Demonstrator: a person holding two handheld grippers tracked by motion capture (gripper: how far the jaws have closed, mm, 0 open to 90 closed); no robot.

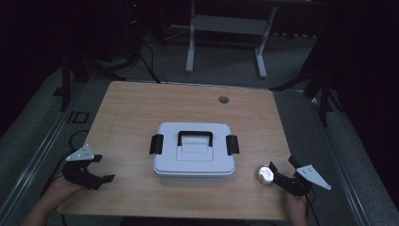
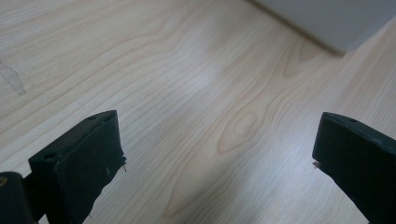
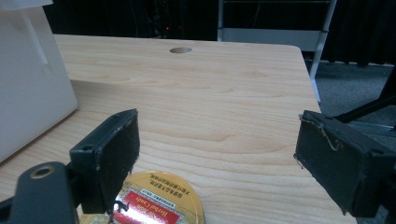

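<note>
Wood-grain tabletop (image 1: 127, 113) carried a white lidded storage box (image 1: 194, 153) at centre, black handle (image 1: 195, 137) folded flat on the lid and a black latch (image 1: 156, 143) on each short side, both apparently down. We judged the box closed, so it likely has to be opened before anything goes in.

Right gripper (image 1: 277, 178) sat at about 4 o'clock from the box, near the table's front edge. Its jaws stood wide apart, nothing between them. A small round gold tin (image 1: 265, 174) lay flat on the table just beside the left jaw tip, at 4 o'clock from the box and apart from it. We took the tin as the object in hand: the gripper was lined up low behind it, suited to a side grasp on the rim.

Left gripper (image 1: 96, 170) hovered at about 8 o'clock from the box, jaws also spread, empty, pointed toward the box's near left corner, probably waiting to steady the box or work a latch.

Views compared: the right gripper view showed the tin's (image 3: 156, 203) red and gold printed label, which the high view washed out to glare. The left gripper view showed bare wood between its jaws and one box corner (image 2: 336, 23).
</note>
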